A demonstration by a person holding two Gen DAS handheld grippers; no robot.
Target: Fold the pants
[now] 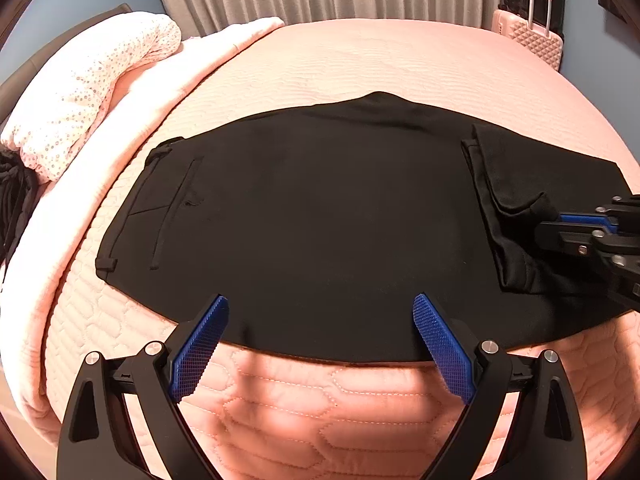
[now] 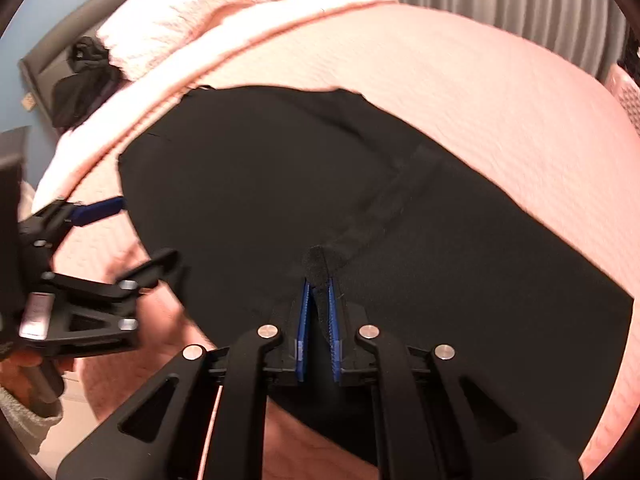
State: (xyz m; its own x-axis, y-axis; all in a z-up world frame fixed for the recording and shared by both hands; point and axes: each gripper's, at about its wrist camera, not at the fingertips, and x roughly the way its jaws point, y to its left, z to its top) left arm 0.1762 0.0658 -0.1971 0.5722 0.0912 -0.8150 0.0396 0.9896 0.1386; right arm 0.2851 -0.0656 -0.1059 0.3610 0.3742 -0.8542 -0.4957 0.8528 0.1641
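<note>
- Pants (image 2: 280, 184): your right gripper (image 2: 318, 312) pinches a raised fold, seen only from the right wrist.
- Your left gripper (image 1: 320, 332) gapes empty at the near hem; no writing readable.

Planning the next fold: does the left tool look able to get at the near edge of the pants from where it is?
Probably yes. The left tool is open, with the pants' near edge between its pads and only the bedspread below. The right tool, shut on a fold, is off to the side.
</note>
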